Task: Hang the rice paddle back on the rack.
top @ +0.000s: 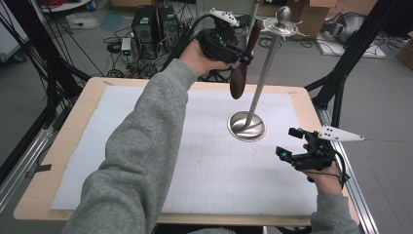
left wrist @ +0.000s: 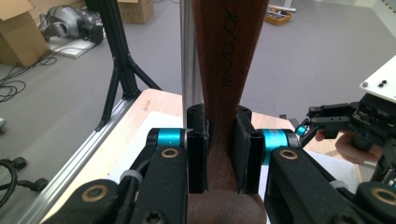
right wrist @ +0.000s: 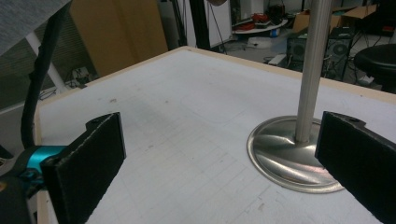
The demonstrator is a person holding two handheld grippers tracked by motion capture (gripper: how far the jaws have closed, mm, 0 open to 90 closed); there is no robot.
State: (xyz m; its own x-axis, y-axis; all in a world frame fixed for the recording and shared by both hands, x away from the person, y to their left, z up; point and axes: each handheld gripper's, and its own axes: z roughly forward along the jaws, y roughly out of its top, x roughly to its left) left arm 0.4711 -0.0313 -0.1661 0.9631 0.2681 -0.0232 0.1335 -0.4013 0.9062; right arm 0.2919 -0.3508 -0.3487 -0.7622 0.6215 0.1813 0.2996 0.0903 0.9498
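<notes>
Left gripper: left gripper (top: pixel 246 59) sits upper centre of the high view, held up by a hand on a grey-sleeved arm; its pads are clamped on the wooden utensil (top: pixel 242 68); in the left gripper view (left wrist: pixel 219 154) the two black pads press both sides of the brown handle

Wooden utensil: dark brown wood, hanging roughly upright, broad end down, above the far part of the table and clear of it; its upper end reaches the stand's top by the silver knob; lettering runs along the handle (left wrist: pixel 224 56) in the left gripper view

Stand: metal stand (top: pixel 263 73) right of centre in the high view; round base on the white mat, slim pole just beside the utensil

Right gripper: right gripper (top: pixel 290 142) lower right of the high view, low over the table edge; jaws spread wide with nothing between them; stand base (right wrist: pixel 285 154) seen past them

Table: wooden table (top: pixel 73 126) covered by a white gridded mat (top: pixel 214 165)
</notes>
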